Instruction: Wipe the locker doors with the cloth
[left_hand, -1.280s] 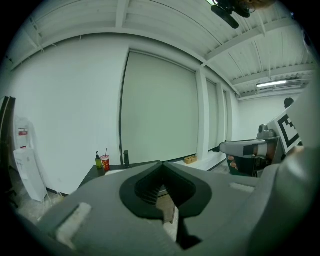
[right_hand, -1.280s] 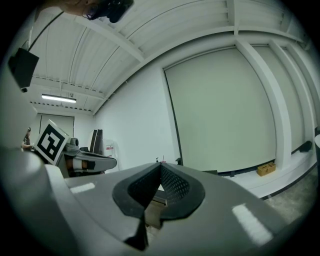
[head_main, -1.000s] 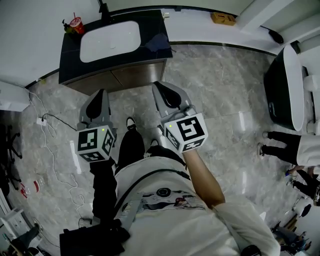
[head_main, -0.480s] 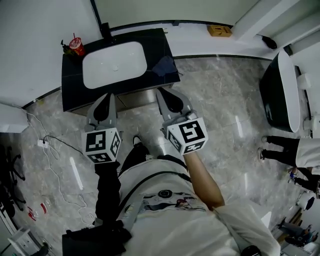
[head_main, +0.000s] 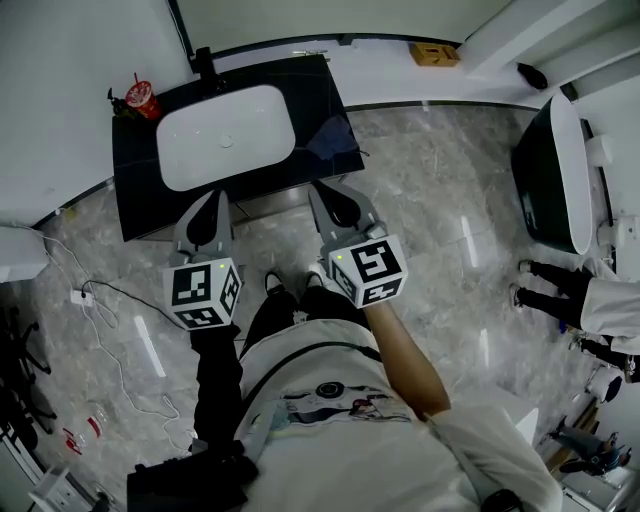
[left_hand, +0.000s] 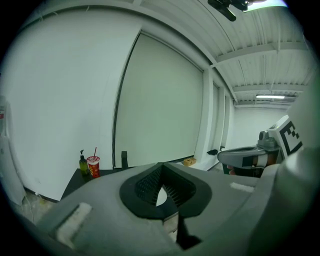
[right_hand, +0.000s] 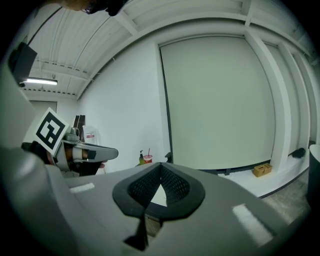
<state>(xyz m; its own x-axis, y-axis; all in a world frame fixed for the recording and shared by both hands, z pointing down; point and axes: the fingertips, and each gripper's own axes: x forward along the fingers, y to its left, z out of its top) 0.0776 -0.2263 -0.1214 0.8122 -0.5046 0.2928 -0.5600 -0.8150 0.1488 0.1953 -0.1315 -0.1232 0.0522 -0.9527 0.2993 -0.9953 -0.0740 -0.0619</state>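
— Marble floor (head_main: 450, 200) is shown below. Where is the cloth (head_main: 335, 140) located?
— It is laid on the dark counter (head_main: 140, 190), right of the basin (head_main: 225, 135).
— And the claws?
— Left claw (head_main: 214, 197) and right claw (head_main: 325, 192) are clenched, nothing gripped, near the counter's front edge.

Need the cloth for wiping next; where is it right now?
Head view: the dark blue cloth lies on the right end of the black vanity counter, beside the white basin, just ahead of the right hand-held gripper.
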